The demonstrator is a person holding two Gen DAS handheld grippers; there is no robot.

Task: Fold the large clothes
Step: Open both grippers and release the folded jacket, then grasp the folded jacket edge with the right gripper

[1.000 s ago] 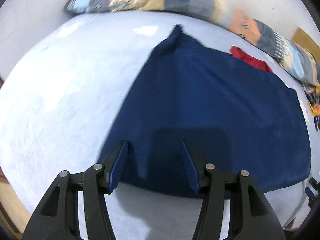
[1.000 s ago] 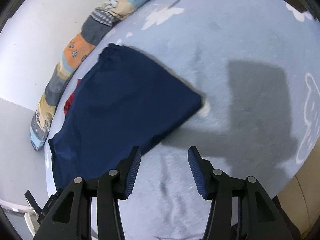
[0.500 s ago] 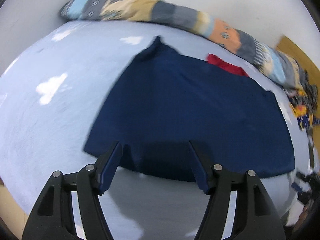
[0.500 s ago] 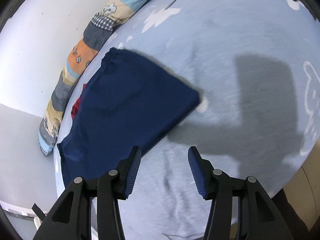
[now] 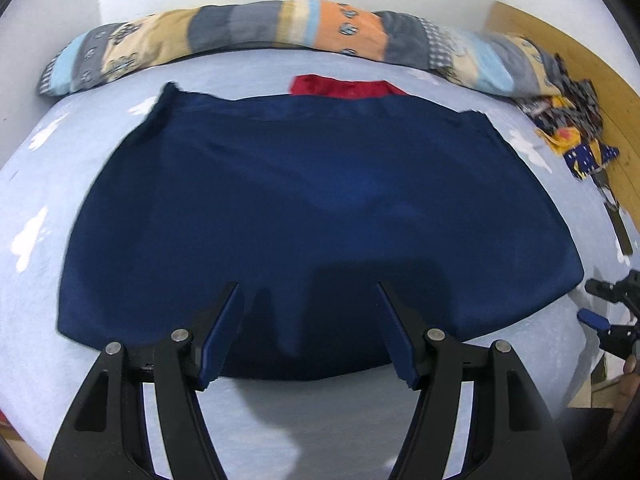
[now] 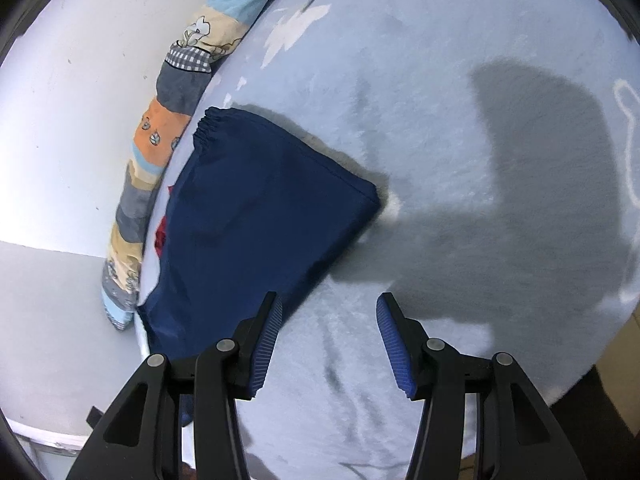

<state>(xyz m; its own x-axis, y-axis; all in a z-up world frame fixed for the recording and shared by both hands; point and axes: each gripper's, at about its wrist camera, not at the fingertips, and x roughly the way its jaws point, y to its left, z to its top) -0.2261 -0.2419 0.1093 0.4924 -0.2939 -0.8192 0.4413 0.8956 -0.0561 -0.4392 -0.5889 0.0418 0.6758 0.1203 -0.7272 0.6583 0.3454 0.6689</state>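
Since the earlier frames the left gripper [image 5: 308,328] has been swung round to face the navy garment [image 5: 312,208] squarely, so that the whole width of the cloth is now taken in, and the patchwork bolster [image 5: 296,36] is seen along the entire far edge of the bed; the right gripper [image 6: 329,344] has been shifted only slightly, with the garment still ahead and to its left.

The left gripper's jaws are held wide apart and nothing is gripped between them; they are poised over the near hem of the garment, and whether the cloth is touched cannot be told. The right gripper's jaws are likewise spread wide and empty, held above bare bedsheet [image 6: 440,80], with the left finger [image 6: 268,344] seen just at the garment's [image 6: 256,220] near edge.

One navy garment is counted, laid flat and folded on the pale blue bedsheet [image 5: 48,184], with a gathered elastic band [image 6: 208,128] at its far corner. It lies toward the far edge of the bed, close beside the bolster [image 6: 160,136]. One red cloth [image 5: 344,88] is partly covered by the garment's far edge. One patchwork bolster is counted along the wall, and one heap of patterned clothes [image 5: 572,128] lies at the far right corner of the bed. Two grippers are in use.
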